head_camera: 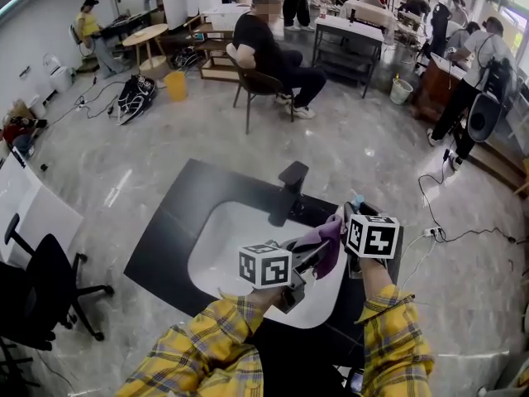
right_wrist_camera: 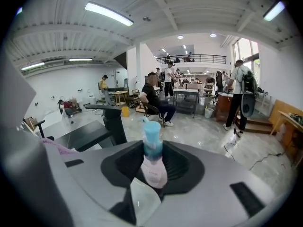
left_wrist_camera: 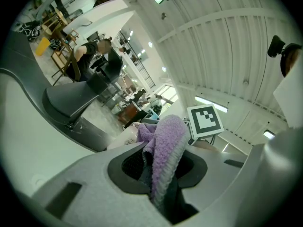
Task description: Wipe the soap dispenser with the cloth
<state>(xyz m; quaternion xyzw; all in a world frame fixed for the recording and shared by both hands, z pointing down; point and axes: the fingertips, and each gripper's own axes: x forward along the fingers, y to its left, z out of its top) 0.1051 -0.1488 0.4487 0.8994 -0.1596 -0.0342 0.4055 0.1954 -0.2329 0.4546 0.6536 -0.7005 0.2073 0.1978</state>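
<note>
A purple cloth [left_wrist_camera: 163, 148] is pinched in my left gripper [left_wrist_camera: 158, 171]; in the head view the cloth [head_camera: 324, 242] hangs over the white sink basin [head_camera: 223, 242]. My right gripper [right_wrist_camera: 151, 174] is shut on the soap dispenser [right_wrist_camera: 152, 162], a pale bottle with a blue pump top [right_wrist_camera: 152, 138]. In the head view the right gripper [head_camera: 357, 242] is just right of the cloth, and only the dispenser's blue top [head_camera: 356, 199] peeks above its marker cube. The cloth sits right beside the dispenser; contact cannot be told.
A black faucet [head_camera: 288, 190] stands at the back of the basin on the dark counter [head_camera: 169, 222]. A black office chair [head_camera: 41, 292] is at the left. A person sits on a chair [head_camera: 264, 60] beyond, and others stand further back.
</note>
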